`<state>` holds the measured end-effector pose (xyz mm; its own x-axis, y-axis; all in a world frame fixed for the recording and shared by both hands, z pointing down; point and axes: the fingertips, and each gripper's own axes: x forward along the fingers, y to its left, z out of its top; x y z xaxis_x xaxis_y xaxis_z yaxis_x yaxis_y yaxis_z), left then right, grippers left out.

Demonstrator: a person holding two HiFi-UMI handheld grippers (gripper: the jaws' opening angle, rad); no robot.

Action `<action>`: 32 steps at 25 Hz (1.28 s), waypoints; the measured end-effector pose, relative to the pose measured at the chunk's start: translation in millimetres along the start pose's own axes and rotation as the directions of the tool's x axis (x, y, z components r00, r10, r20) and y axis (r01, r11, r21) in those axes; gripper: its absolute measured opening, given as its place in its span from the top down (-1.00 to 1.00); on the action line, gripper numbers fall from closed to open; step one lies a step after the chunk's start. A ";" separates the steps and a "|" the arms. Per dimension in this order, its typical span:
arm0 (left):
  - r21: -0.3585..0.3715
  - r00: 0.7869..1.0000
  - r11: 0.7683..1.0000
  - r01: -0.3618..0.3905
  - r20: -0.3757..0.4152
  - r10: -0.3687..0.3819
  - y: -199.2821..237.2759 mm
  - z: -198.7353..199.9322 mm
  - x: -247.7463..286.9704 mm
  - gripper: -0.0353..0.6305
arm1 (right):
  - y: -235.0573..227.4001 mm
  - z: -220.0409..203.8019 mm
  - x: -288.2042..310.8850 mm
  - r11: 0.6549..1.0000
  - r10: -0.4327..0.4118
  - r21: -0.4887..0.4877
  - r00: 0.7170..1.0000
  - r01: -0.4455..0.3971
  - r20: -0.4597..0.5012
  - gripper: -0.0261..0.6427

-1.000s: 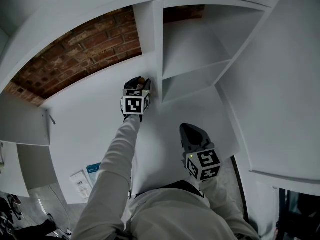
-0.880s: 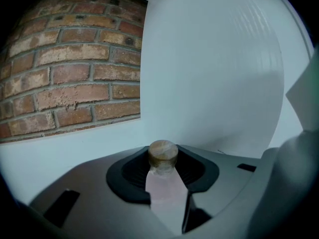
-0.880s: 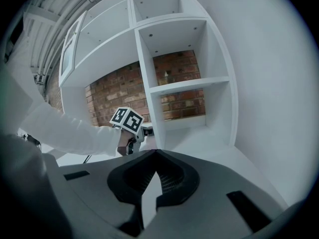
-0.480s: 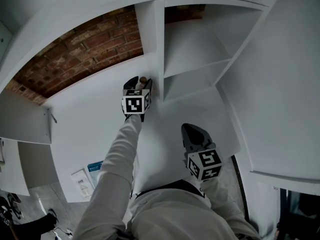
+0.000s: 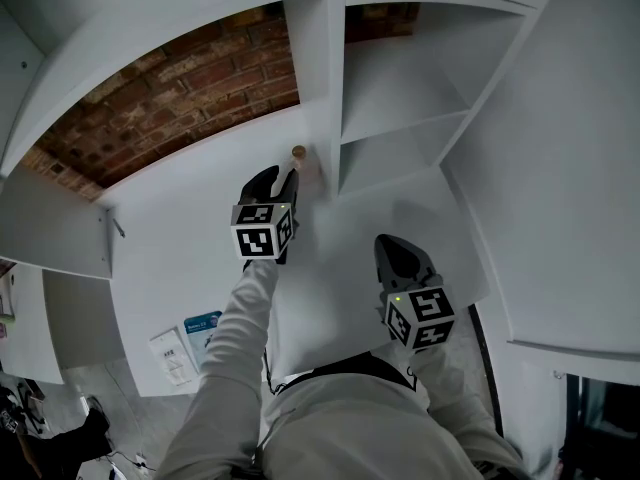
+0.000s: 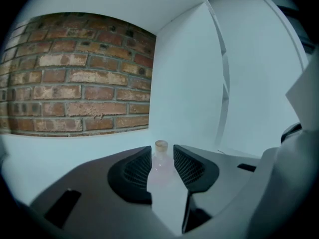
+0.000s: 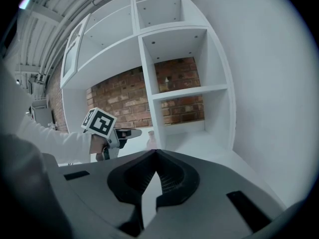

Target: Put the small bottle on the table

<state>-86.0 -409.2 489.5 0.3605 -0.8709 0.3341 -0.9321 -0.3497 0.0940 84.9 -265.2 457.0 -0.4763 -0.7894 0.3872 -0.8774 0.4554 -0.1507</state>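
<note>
One small bottle (image 5: 299,160) stands upright on the white table (image 5: 190,238), close beside the shelf unit's upright panel (image 5: 318,78) and in front of the brick wall (image 5: 170,98); it has a clear, faintly pink, round-shouldered body, a short neck and one tan cork stopper. Of my two grippers, the left gripper (image 5: 277,176) sits just behind it, jaws apart and closing, with the bottle showing through the gap ahead of the tips and neither pad touching it. My right gripper (image 5: 398,246) hangs well apart over the table, jaws together on nothing.
</note>
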 end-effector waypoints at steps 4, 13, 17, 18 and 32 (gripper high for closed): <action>-0.023 0.999 1.000 0.003 0.036 -0.002 0.6 1.2 -31.9 0.54 | 7.5 3.8 -3.7 1.000 0.002 -0.012 1.000 -0.001 0.016 0.84; -0.046 0.999 0.999 -0.002 0.054 0.005 -10.2 -11.1 -103.9 0.76 | 31.5 4.1 -18.7 0.999 0.013 -0.029 0.999 -0.012 0.037 0.84; -0.056 0.999 0.998 -0.002 0.050 0.005 -17.7 -21.2 -135.9 0.79 | 43.3 2.8 -26.2 0.999 0.024 -0.037 0.999 -0.023 0.045 0.84; -0.058 0.999 0.998 -0.004 0.049 0.007 -19.0 -23.7 -143.1 0.80 | 46.5 2.4 -28.3 0.999 0.028 -0.040 0.999 -0.026 0.046 0.84; -0.086 0.998 0.996 -0.024 0.057 0.029 -30.3 -52.5 -221.6 0.81 | 82.7 -6.8 -54.8 0.997 0.065 -0.054 0.996 -0.062 0.060 0.84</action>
<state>-139.5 -187.5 461.9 0.3347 -0.8990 0.2825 -0.9400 -0.2976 0.1667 38.8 -181.5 429.6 -0.5349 -0.7816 0.3209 -0.8419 0.5249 -0.1250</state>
